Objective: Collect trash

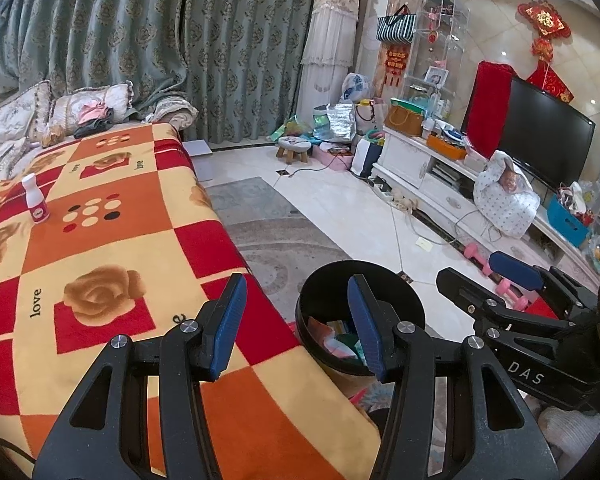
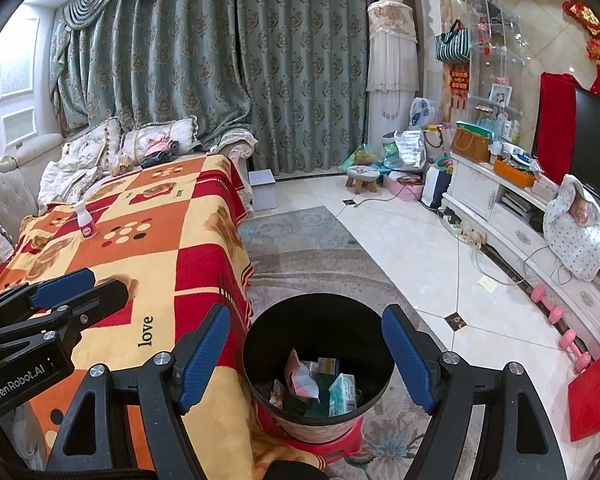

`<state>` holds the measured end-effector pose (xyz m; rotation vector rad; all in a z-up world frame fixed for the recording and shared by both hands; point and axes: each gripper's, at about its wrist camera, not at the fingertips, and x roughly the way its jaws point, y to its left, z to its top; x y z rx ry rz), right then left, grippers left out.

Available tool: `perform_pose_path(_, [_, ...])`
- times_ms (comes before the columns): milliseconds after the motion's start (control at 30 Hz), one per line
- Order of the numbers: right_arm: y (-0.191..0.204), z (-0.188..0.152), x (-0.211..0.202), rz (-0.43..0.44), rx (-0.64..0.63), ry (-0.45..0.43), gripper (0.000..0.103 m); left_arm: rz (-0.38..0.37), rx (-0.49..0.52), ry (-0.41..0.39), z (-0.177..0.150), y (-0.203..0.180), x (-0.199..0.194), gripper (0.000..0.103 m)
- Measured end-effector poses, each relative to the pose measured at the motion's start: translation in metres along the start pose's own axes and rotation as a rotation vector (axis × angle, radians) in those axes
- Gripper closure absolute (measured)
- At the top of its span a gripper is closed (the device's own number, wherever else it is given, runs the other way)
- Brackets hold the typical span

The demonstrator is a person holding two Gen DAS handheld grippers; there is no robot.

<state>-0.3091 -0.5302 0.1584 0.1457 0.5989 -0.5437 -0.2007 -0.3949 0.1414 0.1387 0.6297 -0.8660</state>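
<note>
A black trash bin stands on a red stool beside the blanket-covered sofa and holds several packets and boxes. It also shows in the left wrist view. A small white bottle with a pink label stands upright on the orange and red blanket, far from both grippers; it also shows in the right wrist view. My left gripper is open and empty, over the blanket's edge next to the bin. My right gripper is open and empty above the bin.
The checked blanket covers the sofa on the left. Cushions and clothes lie at its far end. A grey rug and tiled floor lie ahead. A white TV cabinet, pink dumbbells and bags line the right.
</note>
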Motion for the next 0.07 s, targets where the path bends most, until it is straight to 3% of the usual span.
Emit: perform_pose_path(67, [-0.0002, -0.0033, 0.0007, 0.003, -0.002, 0.004, 0.026, 0.007, -0.006, 0.002, -0.0027, 0.0044, -0.0016, 0.052])
